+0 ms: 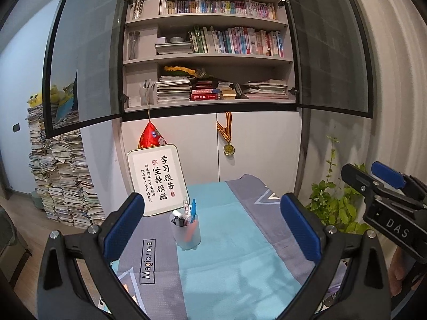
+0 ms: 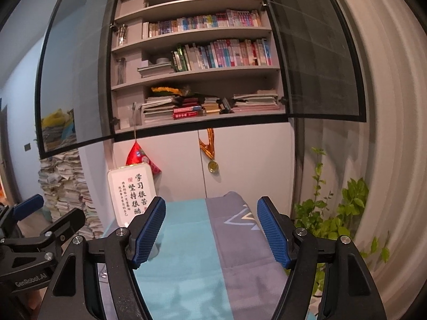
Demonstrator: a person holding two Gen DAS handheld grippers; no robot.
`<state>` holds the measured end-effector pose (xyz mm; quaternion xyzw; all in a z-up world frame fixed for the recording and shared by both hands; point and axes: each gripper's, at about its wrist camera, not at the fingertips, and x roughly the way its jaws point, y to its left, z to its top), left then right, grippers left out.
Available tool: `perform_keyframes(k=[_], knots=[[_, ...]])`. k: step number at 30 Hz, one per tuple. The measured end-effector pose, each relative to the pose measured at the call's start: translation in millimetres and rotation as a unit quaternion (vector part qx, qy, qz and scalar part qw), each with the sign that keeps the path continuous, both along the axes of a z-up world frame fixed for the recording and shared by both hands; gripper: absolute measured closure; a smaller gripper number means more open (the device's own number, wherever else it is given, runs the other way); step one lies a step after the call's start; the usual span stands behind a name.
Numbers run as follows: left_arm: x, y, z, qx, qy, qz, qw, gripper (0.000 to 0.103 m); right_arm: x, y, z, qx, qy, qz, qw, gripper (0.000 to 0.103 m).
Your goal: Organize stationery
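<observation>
Behind our desk (image 1: pixel 240 280), draped in a teal and grey cloth, stands a grey bookcase (image 1: pixel 208 61). On the cloth we see a frosted translucent pen cup (image 1: pixel 186 233) holding several pens (image 1: pixel 190 208), upright, just in front of a white framed calligraphy sign (image 1: pixel 157 181). Our left hand-held gripper (image 1: pixel 213 229) hovers with its blue pads spread wide apart, the cup between them farther on. Our right hand-held gripper (image 2: pixel 210 232) is likewise spread, gripping nothing, above the cloth. A leafy green plant (image 2: pixel 344 213) stands to the right.
</observation>
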<state>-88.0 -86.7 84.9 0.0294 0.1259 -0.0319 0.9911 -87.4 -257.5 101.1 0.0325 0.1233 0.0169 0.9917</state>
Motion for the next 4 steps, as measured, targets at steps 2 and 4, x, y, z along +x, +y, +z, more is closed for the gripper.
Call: perform_keyframes(k=[2, 4], knots=[[0.1, -1.5, -0.6, 0.001, 0.002, -0.001, 1.0, 0.001, -1.7, 1.4, 0.4, -0.005, -0.004, -0.002, 1.0, 0.031], [-0.2, -3.6, -1.3, 0.003, 0.003, -0.003, 1.0, 0.001, -3.3, 2.0, 0.9, -0.008, -0.007, 0.001, 1.0, 0.031]])
